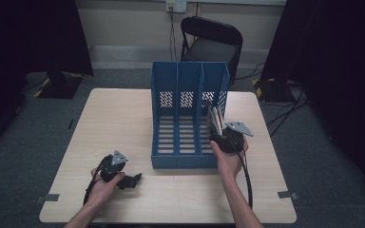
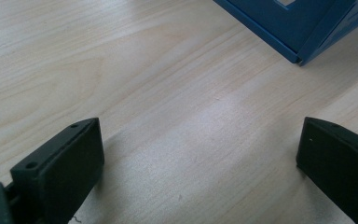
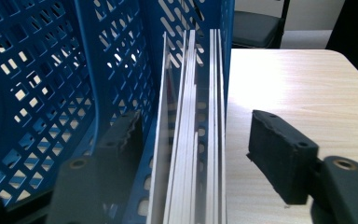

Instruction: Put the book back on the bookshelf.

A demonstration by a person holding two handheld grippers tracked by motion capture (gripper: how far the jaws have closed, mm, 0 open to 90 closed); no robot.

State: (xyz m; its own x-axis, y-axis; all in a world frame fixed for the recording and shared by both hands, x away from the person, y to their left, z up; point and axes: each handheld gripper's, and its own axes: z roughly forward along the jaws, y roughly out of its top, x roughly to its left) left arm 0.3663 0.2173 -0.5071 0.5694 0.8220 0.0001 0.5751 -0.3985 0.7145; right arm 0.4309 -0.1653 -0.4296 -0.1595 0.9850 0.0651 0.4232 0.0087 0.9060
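Jaws of the right gripper [image 3: 196, 154] stand part open in the right gripper view, one black pad at 8 o'clock inside the rack [image 3: 51, 84], the other at 4 o'clock over the bare counter [image 3: 298, 79]. Between them runs a stack of thin white sheets [image 3: 189, 140], upright on edge in the rack's outermost slot; neither pad presses on it, and a gap shows on each side.

Jaws of the left gripper [image 2: 198, 158] are spread wide in the left gripper view, with only pale wood between them. A blue corner of the rack [image 2: 298, 32] sits at 1 o'clock, well apart from the pads.

From the high view, the rack [image 1: 178, 142] lies mid-counter, its three slots open toward the person and its perforated back at 12 o'clock. The sheets [image 1: 215, 121] lean in the slot at 3 o'clock. The right gripper [image 1: 225, 137] is at that slot's near end, held by the right hand [image 1: 229, 161]. The left gripper [image 1: 132, 180] rests low on the counter [image 1: 119, 114] at 8 o'clock from the rack, in the left hand [image 1: 105, 185], near the rack's front corner but not touching it. A black chair [image 1: 211, 40] stands beyond the counter at 12 o'clock.
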